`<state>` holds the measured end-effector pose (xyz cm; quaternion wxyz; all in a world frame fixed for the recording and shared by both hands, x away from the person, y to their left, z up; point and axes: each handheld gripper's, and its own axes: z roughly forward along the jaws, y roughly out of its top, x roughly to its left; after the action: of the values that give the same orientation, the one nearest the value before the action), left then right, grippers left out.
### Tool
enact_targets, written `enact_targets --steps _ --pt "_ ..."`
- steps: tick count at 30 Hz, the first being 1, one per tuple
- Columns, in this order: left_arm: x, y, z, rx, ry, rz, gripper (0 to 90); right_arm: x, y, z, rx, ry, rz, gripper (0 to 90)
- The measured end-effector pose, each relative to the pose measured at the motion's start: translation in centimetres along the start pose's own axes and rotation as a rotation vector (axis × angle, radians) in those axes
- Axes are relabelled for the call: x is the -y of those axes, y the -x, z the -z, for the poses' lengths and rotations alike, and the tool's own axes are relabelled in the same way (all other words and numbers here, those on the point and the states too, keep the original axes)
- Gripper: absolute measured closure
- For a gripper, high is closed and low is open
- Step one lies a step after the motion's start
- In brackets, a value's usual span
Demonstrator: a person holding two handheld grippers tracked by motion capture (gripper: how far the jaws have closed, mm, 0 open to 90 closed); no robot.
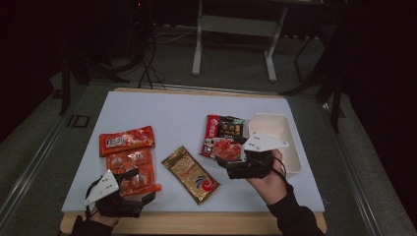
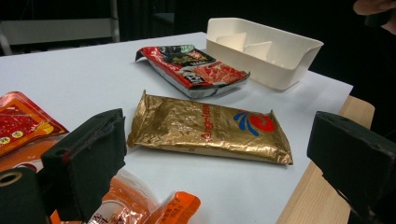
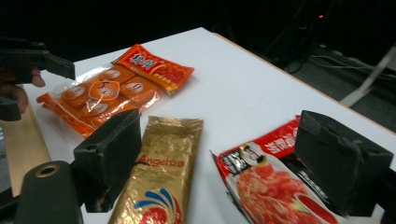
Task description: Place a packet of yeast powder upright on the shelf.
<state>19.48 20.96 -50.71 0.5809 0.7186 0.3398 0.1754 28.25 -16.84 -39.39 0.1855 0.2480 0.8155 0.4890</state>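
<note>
Black jaws of both the left hand-held gripper (image 1: pixel 140 196) and right hand-held gripper (image 1: pixel 231 164) gape, partly hiding packets.

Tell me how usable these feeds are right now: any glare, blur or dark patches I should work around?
High view: room dark, white table evenly lit, pack print too small to read. Left gripper view: gold packet sharp with mild sheen, near jaws soft. Right gripper view: slightly soft, background black, orange snack pack glossy but legible.
</note>
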Motion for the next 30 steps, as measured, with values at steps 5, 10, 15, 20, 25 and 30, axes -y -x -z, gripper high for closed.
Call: enact_targets --steps 5,10,15,20,25,30 --pt "0.0 0.0 0.0 0.002 0.001 0.001 5.2 -0.6 -0.2 -1.6 -0.022 -0.014 0.011 18.5" --pt "0.0 0.0 0.0 0.005 -0.001 0.001 5.2 -0.8 -0.1 -3.4 -0.061 -0.027 -0.011 21.1" --pt "0.0 0.0 0.0 0.009 -0.003 0.004 5.2 -0.7 -0.4 -5.6 -0.082 -0.062 -0.021 23.1" --pt "0.0 0.0 0.0 0.01 -0.004 0.004 5.2 -0.7 -0.7 -7.7 -0.096 -0.093 -0.02 24.1" --pt "0.0 0.0 0.0 0.011 -0.004 0.004 5.2 -0.5 -0.8 -9.4 -0.117 -0.122 -0.025 25.3" --pt "0.1 0.0 0.0 0.013 -0.009 0.003 5.2 0.0 -0.7 -11.5 -0.119 -0.153 -0.034 26.9"
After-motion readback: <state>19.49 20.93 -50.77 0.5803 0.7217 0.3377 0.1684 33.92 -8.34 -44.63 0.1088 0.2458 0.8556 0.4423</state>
